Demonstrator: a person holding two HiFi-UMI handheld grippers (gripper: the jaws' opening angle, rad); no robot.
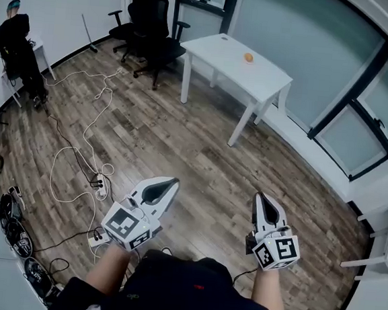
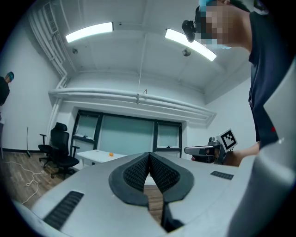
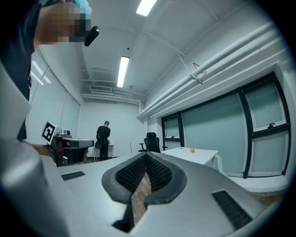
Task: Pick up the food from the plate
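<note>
A small orange piece of food (image 1: 248, 56) lies on a white table (image 1: 216, 52) far across the room; whether a plate is under it I cannot tell. My left gripper (image 1: 172, 181) and right gripper (image 1: 260, 196) are held low over the wooden floor, far from the table, both shut with nothing between the pads. The left gripper view shows the shut jaws (image 2: 149, 155), the table (image 2: 95, 155) and the food (image 2: 111, 154) beyond them. In the right gripper view the closed jaws (image 3: 146, 155) point toward the table (image 3: 199, 153) with the food (image 3: 192, 150).
Black office chairs (image 1: 149, 19) stand left of the table. White and black cables (image 1: 78, 164) and a power strip (image 1: 101, 185) lie on the floor at left. A person (image 3: 103, 139) stands at the far wall. Glass panels (image 1: 305, 39) run behind the table.
</note>
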